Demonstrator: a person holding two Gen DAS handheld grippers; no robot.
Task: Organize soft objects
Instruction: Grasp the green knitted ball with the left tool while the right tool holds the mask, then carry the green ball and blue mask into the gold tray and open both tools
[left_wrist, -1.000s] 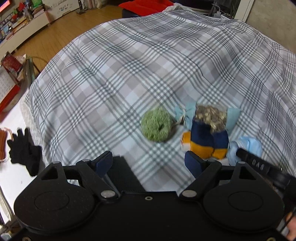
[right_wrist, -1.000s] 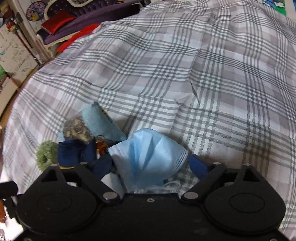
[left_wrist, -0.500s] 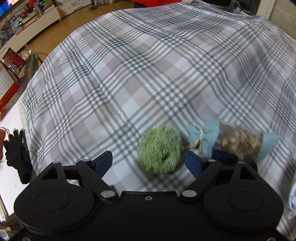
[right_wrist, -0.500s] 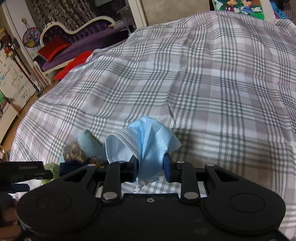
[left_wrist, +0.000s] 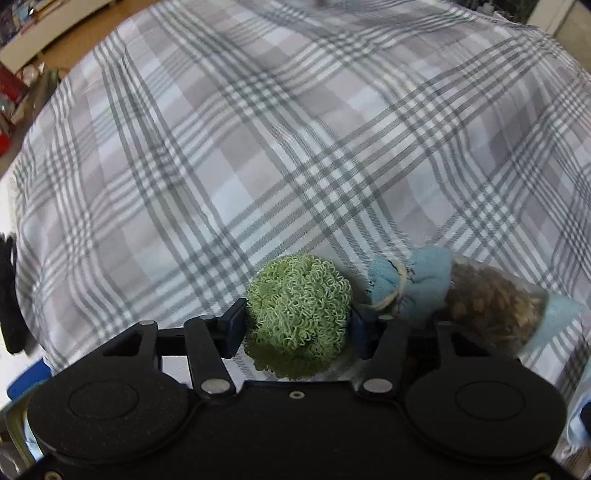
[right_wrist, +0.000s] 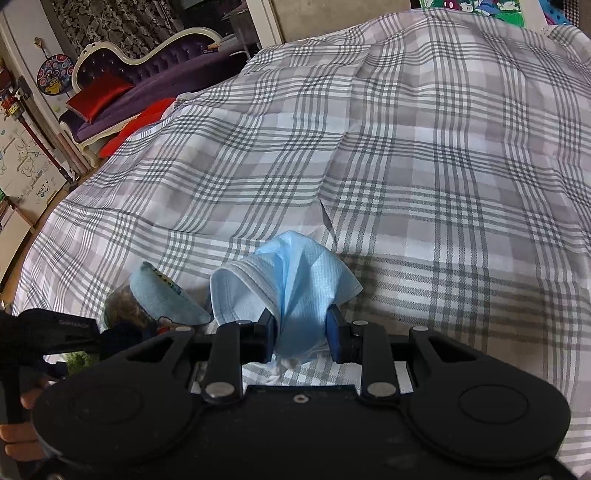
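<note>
On plaid bedsheet (left_wrist: 258, 155): left gripper (left_wrist: 297, 326) closing, pads pressing green curly scrubber ball (left_wrist: 299, 314), sachet (left_wrist: 461, 295) just right. Right gripper (right_wrist: 302, 330) clamped on crumpled blue face mask (right_wrist: 291, 284).

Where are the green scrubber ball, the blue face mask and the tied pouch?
green scrubber ball (left_wrist: 298, 314), left wrist view, middle of its curly top.
blue face mask (right_wrist: 295, 291), right wrist view, the crumpled middle above the pads.
tied pouch (left_wrist: 424, 288), left wrist view, light blue cloth beside the string knot.
</note>
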